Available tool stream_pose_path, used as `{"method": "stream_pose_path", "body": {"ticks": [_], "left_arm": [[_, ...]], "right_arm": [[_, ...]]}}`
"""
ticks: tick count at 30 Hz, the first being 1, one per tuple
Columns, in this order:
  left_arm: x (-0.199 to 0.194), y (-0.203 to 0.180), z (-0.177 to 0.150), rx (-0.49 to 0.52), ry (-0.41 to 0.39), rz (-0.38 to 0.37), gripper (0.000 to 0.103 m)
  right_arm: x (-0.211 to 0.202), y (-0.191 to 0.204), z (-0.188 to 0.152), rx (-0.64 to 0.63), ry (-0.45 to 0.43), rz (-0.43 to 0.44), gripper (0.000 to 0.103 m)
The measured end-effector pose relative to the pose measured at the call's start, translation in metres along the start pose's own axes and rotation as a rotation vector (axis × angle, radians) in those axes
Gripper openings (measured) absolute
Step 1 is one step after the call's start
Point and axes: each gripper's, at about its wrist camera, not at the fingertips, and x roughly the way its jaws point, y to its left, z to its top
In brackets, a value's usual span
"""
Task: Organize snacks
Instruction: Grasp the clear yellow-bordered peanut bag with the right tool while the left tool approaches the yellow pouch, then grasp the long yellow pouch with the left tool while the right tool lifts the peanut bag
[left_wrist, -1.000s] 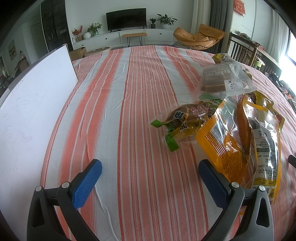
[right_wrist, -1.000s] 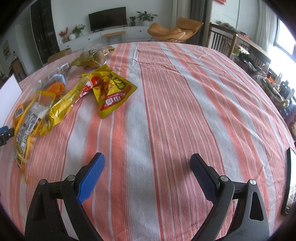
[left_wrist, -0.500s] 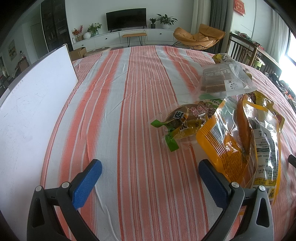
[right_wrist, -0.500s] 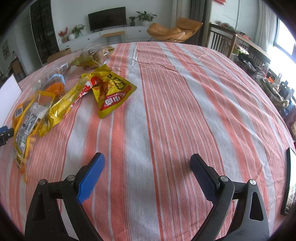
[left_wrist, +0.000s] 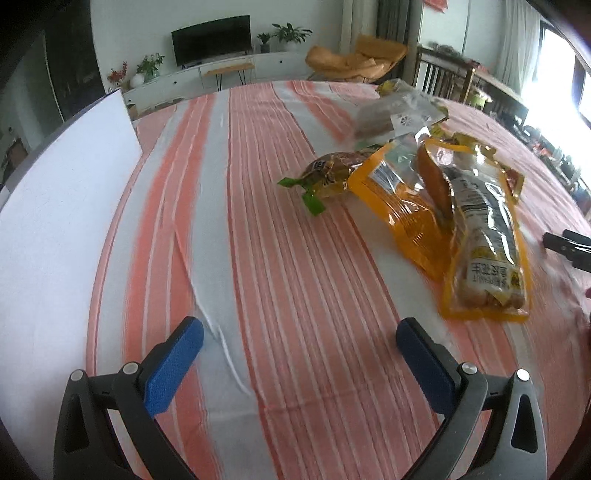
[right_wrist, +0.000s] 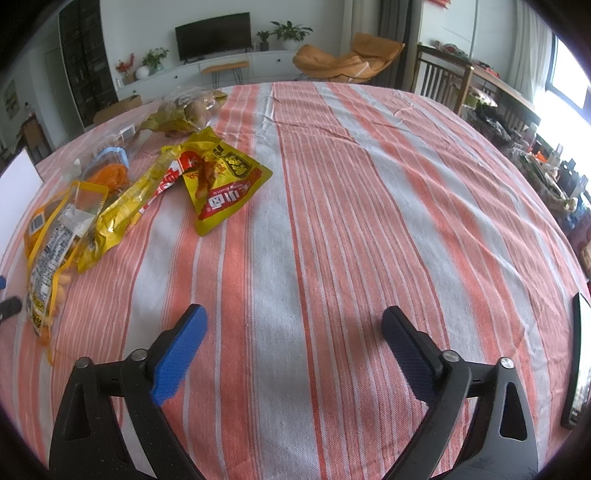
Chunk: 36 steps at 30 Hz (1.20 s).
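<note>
Several snack bags lie on the striped tablecloth (left_wrist: 280, 258). In the left wrist view an orange peanut bag (left_wrist: 484, 236) overlaps a second orange bag (left_wrist: 399, 199). Beyond them are a small yellow pack with green ends (left_wrist: 328, 173) and a clear bag of brown cake (left_wrist: 395, 114). My left gripper (left_wrist: 295, 343) stands open over bare cloth, short of the bags. In the right wrist view a yellow-red bag (right_wrist: 225, 181), a long yellow bag (right_wrist: 122, 218) and the peanut bag (right_wrist: 51, 236) lie to the left. My right gripper (right_wrist: 295, 332) is open, jaws still opening, with nothing between them.
A white board (left_wrist: 55, 229) stands along the table's left side. A dark flat device (right_wrist: 576, 362) lies at the right edge. A clear bag of round snacks (right_wrist: 188, 110) sits at the far left. Chairs and a TV cabinet stand beyond the table.
The left gripper has shifted and rolled slightly, so the snacks now sit higher and further left in its blurred view. The right wrist view looks the same.
</note>
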Motion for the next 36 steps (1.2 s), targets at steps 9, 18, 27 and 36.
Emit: {"method": "stream_pose_path", "body": {"ticks": [9,18,27,36], "left_arm": [[-0.003,-0.001,0.0,-0.012,-0.009,0.01,0.103],[-0.003,0.002,-0.003,-0.012,-0.011,0.009,0.103],[-0.002,0.001,-0.001,-0.017,0.001,0.018,0.103],[-0.044,-0.061,0.049,-0.019,0.004,-0.263,0.102]], "right_arm": [[-0.029,0.071,0.03,0.157,0.089,0.372,0.102],[0.002,0.193,0.024,-0.103,0.172,0.189,0.084],[-0.043,0.044,-0.036,-0.081,0.093,0.18,0.081],[-0.046,-0.019,-0.045,-0.042,-0.025,0.104,0.092]]}}
